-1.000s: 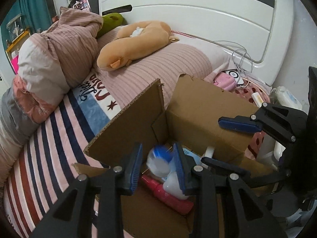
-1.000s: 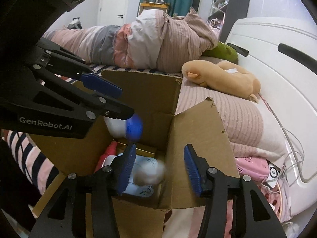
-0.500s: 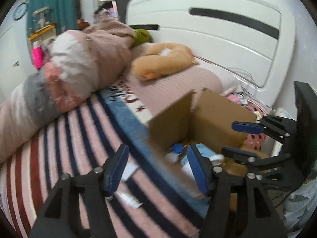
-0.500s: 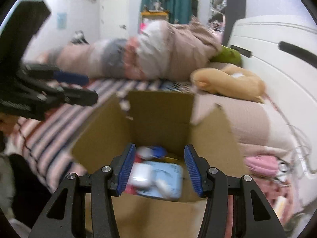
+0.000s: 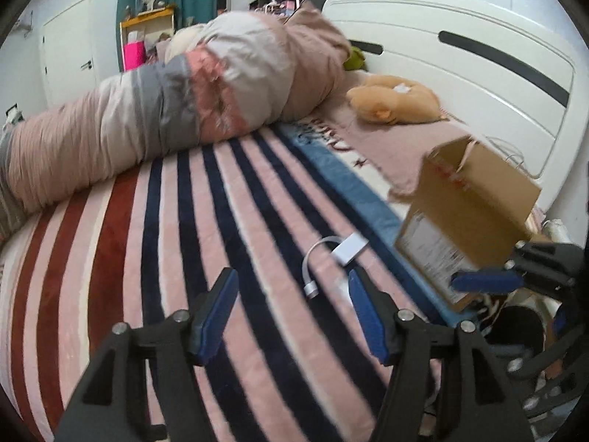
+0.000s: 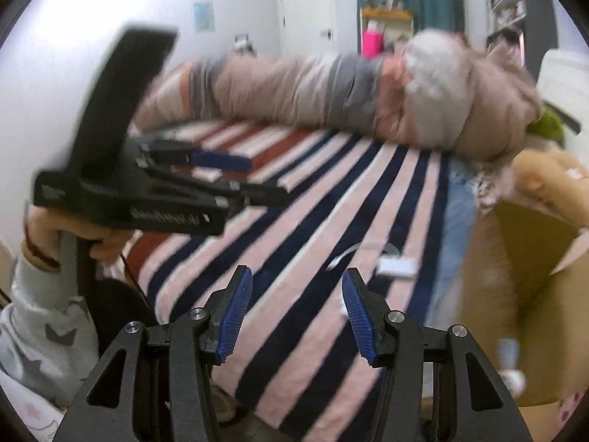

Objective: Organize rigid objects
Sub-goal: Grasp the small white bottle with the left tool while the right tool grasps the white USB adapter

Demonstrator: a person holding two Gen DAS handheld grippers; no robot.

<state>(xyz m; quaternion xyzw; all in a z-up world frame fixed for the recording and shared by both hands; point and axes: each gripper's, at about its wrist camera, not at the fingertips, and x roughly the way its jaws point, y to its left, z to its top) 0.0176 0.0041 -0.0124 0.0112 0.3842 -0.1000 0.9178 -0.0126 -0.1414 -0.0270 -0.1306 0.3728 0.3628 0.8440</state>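
A white adapter (image 5: 349, 248) with a short looped cable (image 5: 313, 261) lies on the striped blanket, just beyond my open, empty left gripper (image 5: 292, 309). It also shows, blurred, in the right wrist view (image 6: 397, 267). The brown cardboard box (image 5: 467, 213) stands at the bed's right side and shows in the right wrist view (image 6: 522, 294) too. My right gripper (image 6: 296, 313) is open and empty above the blanket's near edge. The left gripper appears in the right wrist view (image 6: 221, 169) at the left, held by a hand.
A rolled pink-and-grey duvet (image 5: 184, 110) lies across the far side of the bed. An orange plush toy (image 5: 397, 103) rests near the white headboard (image 5: 478, 66). The striped blanket (image 5: 184, 258) covers the bed.
Both grippers have pulled away from the box and swung left over the striped blanket. The box's contents are out of view. The white adapter has come into view ahead.
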